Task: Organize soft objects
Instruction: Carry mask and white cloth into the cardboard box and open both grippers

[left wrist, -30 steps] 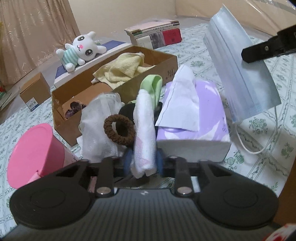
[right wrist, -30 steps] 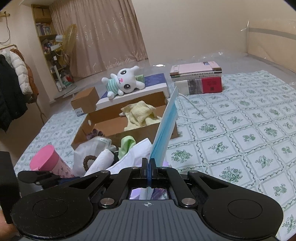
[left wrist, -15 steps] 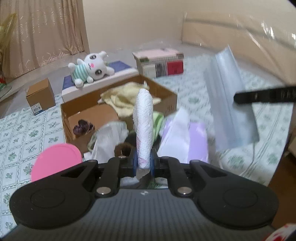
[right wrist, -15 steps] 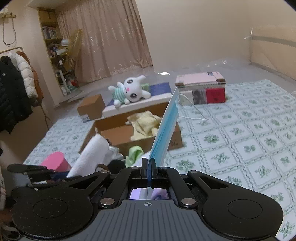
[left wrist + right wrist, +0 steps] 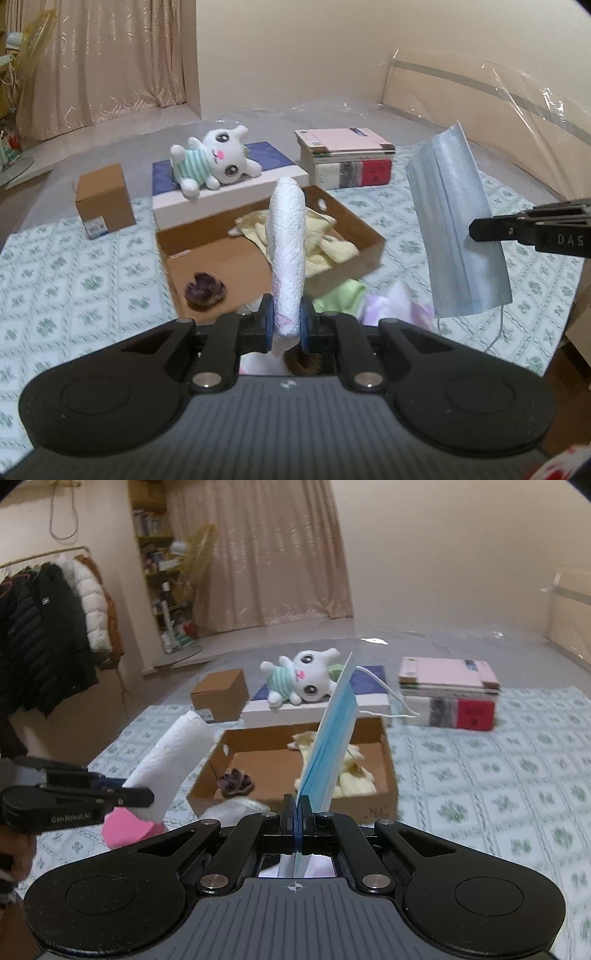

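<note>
Left tongs (image 5: 287, 325) clamp a white rolled cloth (image 5: 287, 236), held upright in the air just before the box (image 5: 354, 225). Right tongs (image 5: 297, 812) pinch a blue mask (image 5: 332, 746), raised edge-on before the box. Inside the box lie a yellow towel (image 5: 325, 236) and a purple scrunchie (image 5: 205, 293). Plush bunny (image 5: 214, 162) lies behind it.

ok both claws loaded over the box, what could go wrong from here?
1. The left claw pinches only the bottom end of the tall paper towel; it may flop and miss the box.
2. The mask, held by the right claw, trails an ear loop that might snag the box wall.
</note>
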Available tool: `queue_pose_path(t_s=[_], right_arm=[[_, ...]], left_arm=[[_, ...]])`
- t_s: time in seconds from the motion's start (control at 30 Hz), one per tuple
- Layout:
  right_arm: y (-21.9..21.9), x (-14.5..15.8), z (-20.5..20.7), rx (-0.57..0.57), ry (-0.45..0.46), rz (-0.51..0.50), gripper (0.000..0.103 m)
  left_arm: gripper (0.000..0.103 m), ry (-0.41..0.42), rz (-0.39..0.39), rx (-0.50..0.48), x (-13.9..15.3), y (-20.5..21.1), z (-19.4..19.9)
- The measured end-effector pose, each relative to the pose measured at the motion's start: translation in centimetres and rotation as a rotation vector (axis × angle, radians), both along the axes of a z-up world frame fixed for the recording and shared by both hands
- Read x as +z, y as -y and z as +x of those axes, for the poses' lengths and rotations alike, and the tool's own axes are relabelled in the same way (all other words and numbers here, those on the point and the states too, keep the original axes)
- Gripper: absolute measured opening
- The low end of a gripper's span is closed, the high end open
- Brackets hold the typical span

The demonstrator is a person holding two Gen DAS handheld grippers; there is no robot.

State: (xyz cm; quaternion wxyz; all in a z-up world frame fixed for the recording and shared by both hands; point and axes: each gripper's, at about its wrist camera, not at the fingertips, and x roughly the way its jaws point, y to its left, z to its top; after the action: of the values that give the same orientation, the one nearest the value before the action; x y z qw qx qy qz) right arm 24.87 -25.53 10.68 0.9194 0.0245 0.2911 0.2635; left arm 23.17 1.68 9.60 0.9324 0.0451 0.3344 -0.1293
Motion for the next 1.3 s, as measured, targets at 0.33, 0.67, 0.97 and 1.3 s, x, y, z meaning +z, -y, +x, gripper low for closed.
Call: queue_pose_path(t_s=[0.33,0.67,0.97,1.3], right_arm=[[-5.7,1.0,9.7,0.144,0.041,-0.163,0.0],[-11.4,-2.5,17.7,0.199,0.048,-0.295,0.0],[-14.1,-7.0,22.4,0.185,-0.01,-0.217,0.0],[-11.2,-8.1,22.9,0.113,-0.101,-0.069,0.06]], left_arm=[[0.012,-0.02,0.119,-0.005,0.9,-2.6,8.4],[0.012,-0.101,0.144,0.017,-3.3,-4.8,16.1],[0.016,-0.149,0.121,0.022,-7.3,-5.0,20.2],[0.032,-0.157,0.082,0.051,-8.2,-6.1,20.6]])
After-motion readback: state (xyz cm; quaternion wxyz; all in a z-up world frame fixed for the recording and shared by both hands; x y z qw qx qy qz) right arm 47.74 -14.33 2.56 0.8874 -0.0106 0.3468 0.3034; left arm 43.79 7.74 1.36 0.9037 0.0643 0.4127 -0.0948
